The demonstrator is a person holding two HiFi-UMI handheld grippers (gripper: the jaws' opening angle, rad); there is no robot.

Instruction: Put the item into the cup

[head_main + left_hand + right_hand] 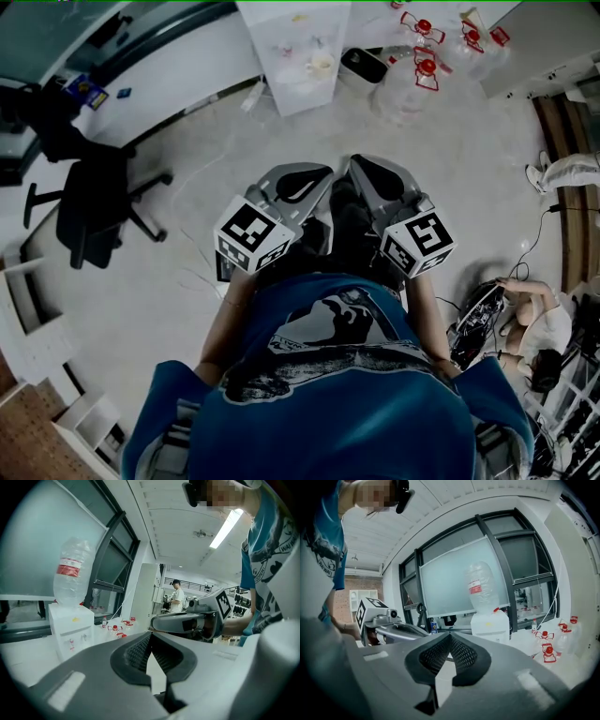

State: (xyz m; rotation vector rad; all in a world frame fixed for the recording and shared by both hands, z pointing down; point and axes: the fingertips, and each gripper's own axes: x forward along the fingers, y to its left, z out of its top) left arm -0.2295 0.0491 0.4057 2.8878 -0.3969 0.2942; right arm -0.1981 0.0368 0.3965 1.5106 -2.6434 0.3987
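No cup and no item show in any view. In the head view I hold both grippers close in front of my chest, side by side above the floor, pointing forward. My left gripper (314, 173) is shut with nothing between its pads, and its tips meet in the left gripper view (150, 635). My right gripper (364, 167) is also shut and empty, with its tips touching in the right gripper view (450, 637). Each gripper shows in the other's view: the right gripper (187, 620) and the left gripper (389, 620).
A white water dispenser (295, 52) with a bottle on top stands ahead, with empty water bottles (422, 66) beside it on the floor. A black office chair (89, 202) is at the left. A person (530, 314) sits among cables at the right. Shelving (56, 412) is at the lower left.
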